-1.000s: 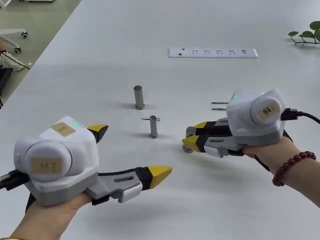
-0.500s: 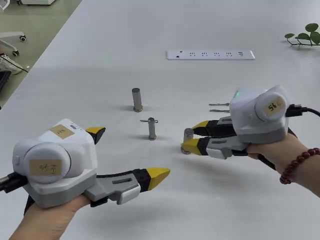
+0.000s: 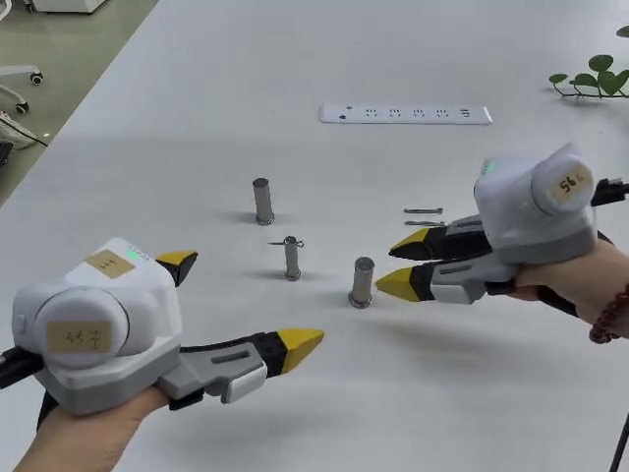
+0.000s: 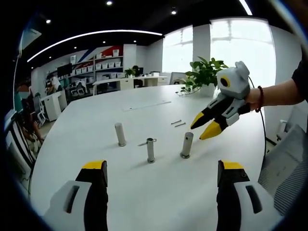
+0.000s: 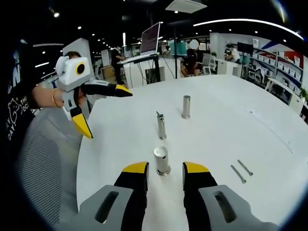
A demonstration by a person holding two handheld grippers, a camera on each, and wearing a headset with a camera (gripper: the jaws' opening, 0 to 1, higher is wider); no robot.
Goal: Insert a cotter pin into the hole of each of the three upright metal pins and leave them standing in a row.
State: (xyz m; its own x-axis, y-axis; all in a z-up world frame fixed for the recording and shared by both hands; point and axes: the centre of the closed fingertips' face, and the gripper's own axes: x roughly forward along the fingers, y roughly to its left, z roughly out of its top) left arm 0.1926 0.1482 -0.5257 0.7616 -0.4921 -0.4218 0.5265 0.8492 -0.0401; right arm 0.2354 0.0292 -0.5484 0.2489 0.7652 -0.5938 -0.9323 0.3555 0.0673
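Holding the right tongs [image 3: 405,264] narrowly parted and empty, tips just beside the nearest metal pin [image 3: 363,282]; carrying the left tongs [image 3: 241,300] wide and empty. Judging the work about a third done: displaying a cotter pin [image 3: 285,242] through the middle pin [image 3: 292,262] alone, the far pin [image 3: 261,200] standing bare. Probably calling next for a fine pinch on a loose cotter pin [image 3: 423,210] lying flat on the table [image 3: 393,403]. Reading, uncertainly, handwritten "55" and "56" on the tongs' labels.

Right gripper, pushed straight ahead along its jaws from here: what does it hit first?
The nearest metal pin, standing upright just ahead of the open right gripper, roughly centred on the gap between its jaws. It may slip between them rather than strike a tip; depth is hard to judge.
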